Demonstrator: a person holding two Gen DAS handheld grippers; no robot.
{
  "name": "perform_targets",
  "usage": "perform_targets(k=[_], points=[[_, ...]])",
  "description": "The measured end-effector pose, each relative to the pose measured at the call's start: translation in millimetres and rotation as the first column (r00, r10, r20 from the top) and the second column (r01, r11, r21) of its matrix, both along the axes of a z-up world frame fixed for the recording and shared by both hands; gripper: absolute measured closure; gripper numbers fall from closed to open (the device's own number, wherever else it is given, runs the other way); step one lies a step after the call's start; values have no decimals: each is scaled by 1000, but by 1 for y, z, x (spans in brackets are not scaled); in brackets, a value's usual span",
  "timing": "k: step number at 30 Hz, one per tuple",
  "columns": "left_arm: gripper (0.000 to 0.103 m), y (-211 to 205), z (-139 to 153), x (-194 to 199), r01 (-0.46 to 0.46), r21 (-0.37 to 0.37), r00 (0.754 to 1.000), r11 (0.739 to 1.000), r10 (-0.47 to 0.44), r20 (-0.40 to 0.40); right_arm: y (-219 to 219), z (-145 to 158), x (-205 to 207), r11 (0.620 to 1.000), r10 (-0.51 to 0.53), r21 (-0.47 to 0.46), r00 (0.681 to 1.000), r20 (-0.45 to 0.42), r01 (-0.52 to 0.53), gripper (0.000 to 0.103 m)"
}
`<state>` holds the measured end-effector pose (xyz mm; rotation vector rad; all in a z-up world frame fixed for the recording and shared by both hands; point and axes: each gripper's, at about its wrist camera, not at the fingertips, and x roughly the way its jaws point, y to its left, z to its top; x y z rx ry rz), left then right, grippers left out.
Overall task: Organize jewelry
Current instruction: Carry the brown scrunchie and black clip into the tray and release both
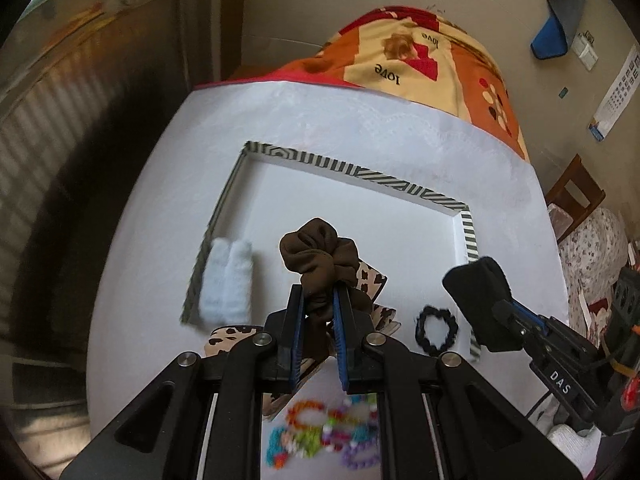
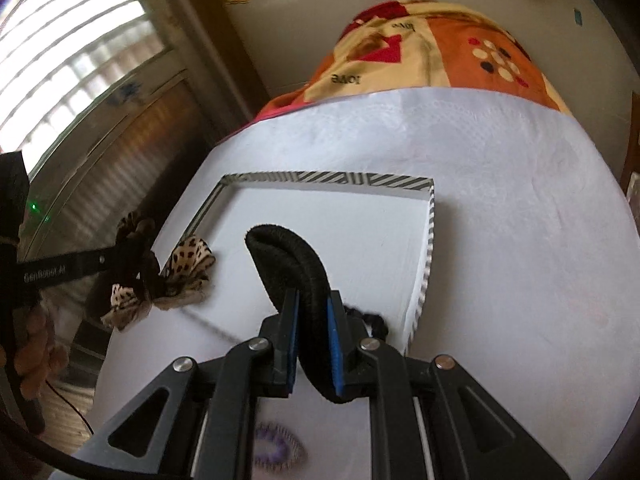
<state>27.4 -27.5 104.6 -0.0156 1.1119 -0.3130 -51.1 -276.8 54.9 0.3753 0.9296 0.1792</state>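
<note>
My left claw (image 1: pixel 318 300) is clamped on a brown scrunchie (image 1: pixel 318 254), its gathered fabric bunched above the blue pads and hanging over the white tray (image 1: pixel 360 172) with the black-and-white striped rim. My right claw (image 2: pixel 314 312) grips a black padded band (image 2: pixel 286 256), which arches up and to the left out of the pads, also above the tray. From the left camera I see that same band on the right, held over the tray's right edge. Inside the tray lie a fluffy white piece (image 1: pixel 226 280) by the left wall, a leopard-print scrunchie (image 1: pixel 372 280) partly hidden behind my left claw, and a small black beaded ring (image 1: pixel 436 330) near the right wall. On the white surface (image 1: pixel 320 116) just in front of the tray, a blurred heap of colourful bead bracelets (image 1: pixel 324 432) sits below the left claw, and another leopard-print piece (image 1: pixel 224 338) peeks out at its left. A patterned orange and red cloth (image 1: pixel 432 60) lies beyond the surface's far edge.
</note>
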Motion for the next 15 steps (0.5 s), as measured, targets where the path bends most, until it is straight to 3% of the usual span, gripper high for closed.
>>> perform_targets(k=[4, 15], points=[[103, -10, -16, 27, 11, 10, 1000, 1000, -11, -25, -8, -18, 28, 997, -45, 54, 998, -36, 47, 89], [103, -18, -58, 78, 7, 54, 998, 998, -4, -68, -14, -63, 72, 990, -88, 95, 988, -123, 100, 89]])
